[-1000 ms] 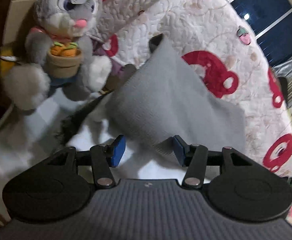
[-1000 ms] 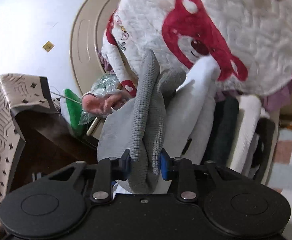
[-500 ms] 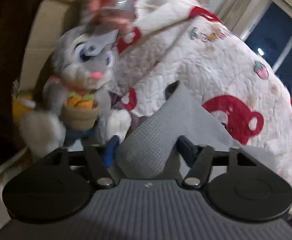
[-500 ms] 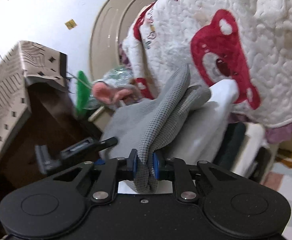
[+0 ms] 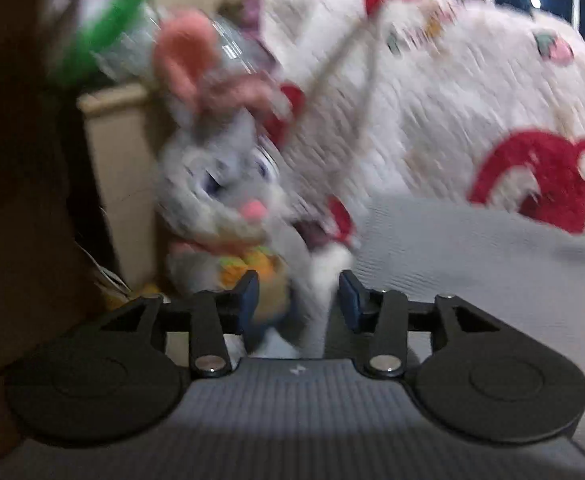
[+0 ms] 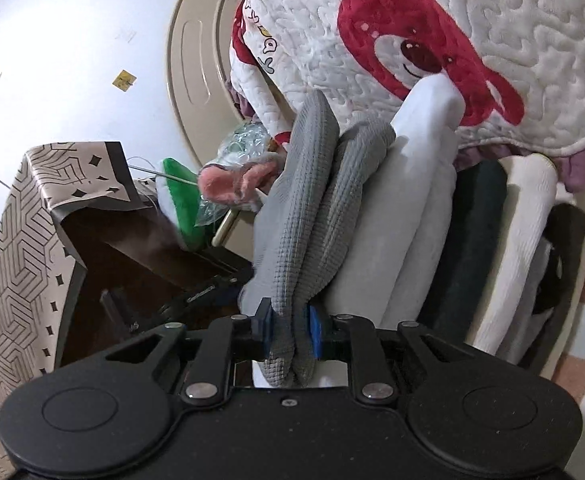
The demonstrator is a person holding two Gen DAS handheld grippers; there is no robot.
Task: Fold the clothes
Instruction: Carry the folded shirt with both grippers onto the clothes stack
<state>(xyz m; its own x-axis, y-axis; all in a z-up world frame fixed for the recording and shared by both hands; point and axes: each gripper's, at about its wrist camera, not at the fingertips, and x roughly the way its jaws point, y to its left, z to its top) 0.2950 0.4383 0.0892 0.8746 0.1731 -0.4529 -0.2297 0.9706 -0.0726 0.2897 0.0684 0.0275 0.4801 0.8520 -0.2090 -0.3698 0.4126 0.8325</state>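
Note:
A grey waffle-knit garment (image 6: 304, 216) hangs folded in thick layers against a stack of clothes. My right gripper (image 6: 290, 332) has its blue pads pressed on the garment's bunched lower fold, and the jaws are opening slightly. In the blurred left wrist view the same grey garment (image 5: 452, 248) lies spread to the right. My left gripper (image 5: 298, 296) stands beside its left edge, jaws opening, with no cloth between the pads. Only the plush bunny shows behind the gap.
A grey plush bunny (image 5: 220, 200) with a carrot pot sits just beyond the left gripper. A white quilt with red bears (image 6: 472, 32) drapes over folded white clothes (image 6: 420, 208) and dark clothes (image 6: 476, 240). A patterned cover (image 6: 24, 220) on dark furniture stands left.
The left gripper closed around the grey garment's edge, then let it go and swung left towards the bunny while rolling. The right gripper kept the grey fold, squeezing tighter and then easing a little.

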